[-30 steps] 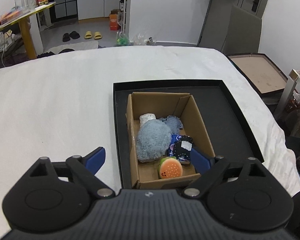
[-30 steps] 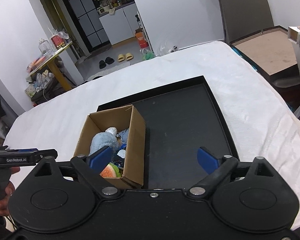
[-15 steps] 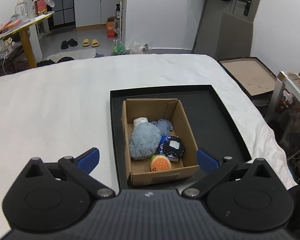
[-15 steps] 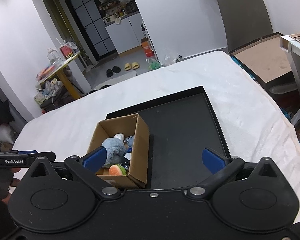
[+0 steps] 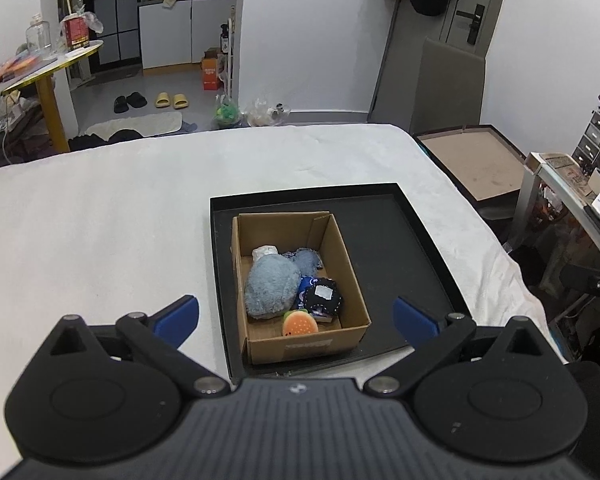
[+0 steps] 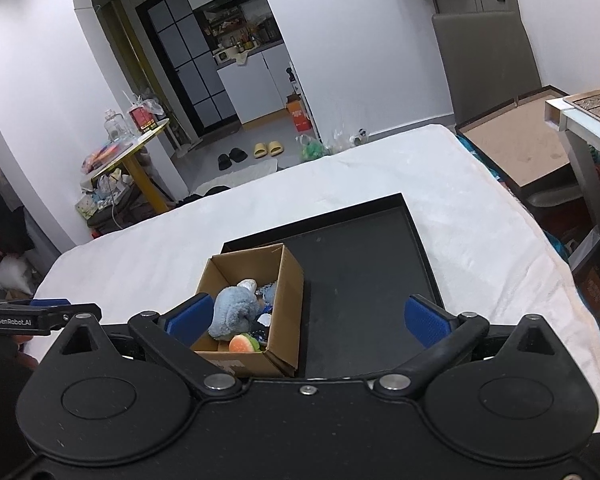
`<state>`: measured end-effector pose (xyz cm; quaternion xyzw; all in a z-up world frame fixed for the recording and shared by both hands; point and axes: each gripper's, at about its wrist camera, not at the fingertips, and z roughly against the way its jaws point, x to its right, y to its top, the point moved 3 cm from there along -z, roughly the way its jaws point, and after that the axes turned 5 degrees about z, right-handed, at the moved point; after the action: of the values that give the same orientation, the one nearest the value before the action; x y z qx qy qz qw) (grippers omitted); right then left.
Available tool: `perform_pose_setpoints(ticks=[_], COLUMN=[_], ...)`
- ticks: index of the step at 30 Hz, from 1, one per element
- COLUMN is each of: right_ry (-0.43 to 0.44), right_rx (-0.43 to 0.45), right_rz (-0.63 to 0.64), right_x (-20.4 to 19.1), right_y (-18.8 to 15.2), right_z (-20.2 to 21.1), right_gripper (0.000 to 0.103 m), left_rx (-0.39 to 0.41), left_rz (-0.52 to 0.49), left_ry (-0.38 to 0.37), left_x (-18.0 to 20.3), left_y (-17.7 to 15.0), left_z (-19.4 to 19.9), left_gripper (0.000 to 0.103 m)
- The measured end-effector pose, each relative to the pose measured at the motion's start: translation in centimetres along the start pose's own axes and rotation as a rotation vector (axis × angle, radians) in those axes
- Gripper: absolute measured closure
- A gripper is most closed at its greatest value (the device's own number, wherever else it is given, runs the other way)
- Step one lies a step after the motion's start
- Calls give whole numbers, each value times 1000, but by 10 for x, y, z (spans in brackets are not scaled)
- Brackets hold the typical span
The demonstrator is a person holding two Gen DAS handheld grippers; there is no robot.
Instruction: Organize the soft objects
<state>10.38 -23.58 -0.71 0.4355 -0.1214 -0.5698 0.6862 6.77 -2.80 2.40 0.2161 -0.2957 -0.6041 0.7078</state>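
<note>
Since a second ago both grippers have pulled back and up, so the box looks smaller and more of the room shows. A white-covered bed (image 5: pixel 100 240) carries a black tray (image 5: pixel 400 248), in a room with white walls and slippers on the far floor. A cardboard box (image 5: pixel 348 256) sits in the tray's left part, holding a blue plush (image 5: pixel 270 286), a dark pouch (image 5: pixel 322 298) and a burger toy (image 5: pixel 299 323) nearest. The left gripper (image 5: pixel 296 316) and right gripper (image 6: pixel 306 318) are both spread, holding nothing.
</note>
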Motion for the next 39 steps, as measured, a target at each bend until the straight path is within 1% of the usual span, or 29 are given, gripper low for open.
perform_pose_setpoints(ticks=[4,10,14,19,33,39], right_ry=[-5,-6,-3,55,92,87], right_rx=[0,-11,-17,-17,-6,-1], right_rz=[4,12,17,0,87,104], right_x=[1,0,-2,-6,-33,-37], right_y=[-3,-7,-8,-7,-3,-2], right_z=[8,20,26,35,50,54], right_gripper=[0,0,0,0,0,0], left_rx=[5,3,11,21,39,39], left_rz=[1,10,39,61,52,68], left_ry=[-6,14,28,30,28,22], left_x=[0,0,-2,-4,0,-2], left_y=[-3,-9,-11,-13,-11,-13], left_z=[13,24,32,39,53,54], left_gripper=[0,0,0,0,0,0])
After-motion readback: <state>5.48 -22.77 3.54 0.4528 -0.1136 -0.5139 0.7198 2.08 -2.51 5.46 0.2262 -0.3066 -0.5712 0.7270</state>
